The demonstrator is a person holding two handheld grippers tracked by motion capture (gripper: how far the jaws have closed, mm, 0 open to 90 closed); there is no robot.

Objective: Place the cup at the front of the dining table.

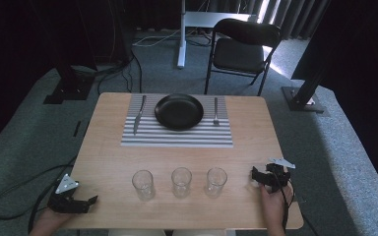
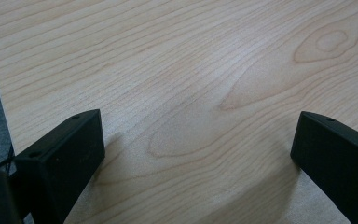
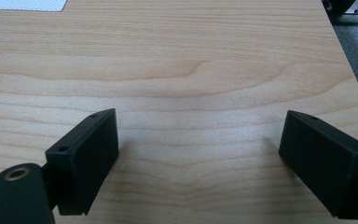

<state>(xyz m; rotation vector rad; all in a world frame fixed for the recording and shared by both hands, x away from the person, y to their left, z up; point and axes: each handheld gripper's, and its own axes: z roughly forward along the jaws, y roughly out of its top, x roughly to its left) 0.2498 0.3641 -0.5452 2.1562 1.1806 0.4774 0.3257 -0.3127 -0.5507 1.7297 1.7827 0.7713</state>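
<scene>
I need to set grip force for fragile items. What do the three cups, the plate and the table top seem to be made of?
The three cups look like clear glass or hard plastic: the table shows through them. The plate is black with a dull sheen, ceramic or plastic. The table top shows pale wood grain, possibly laminate.

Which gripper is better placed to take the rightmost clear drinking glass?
Right, probably. The right gripper sits open just beside the rightmost clear drinking glass; the left gripper has two other glasses between.

Three glasses (image 1: 181, 181), one plate (image 1: 179, 111), knife (image 1: 139, 116), fork (image 1: 215, 111).
</scene>
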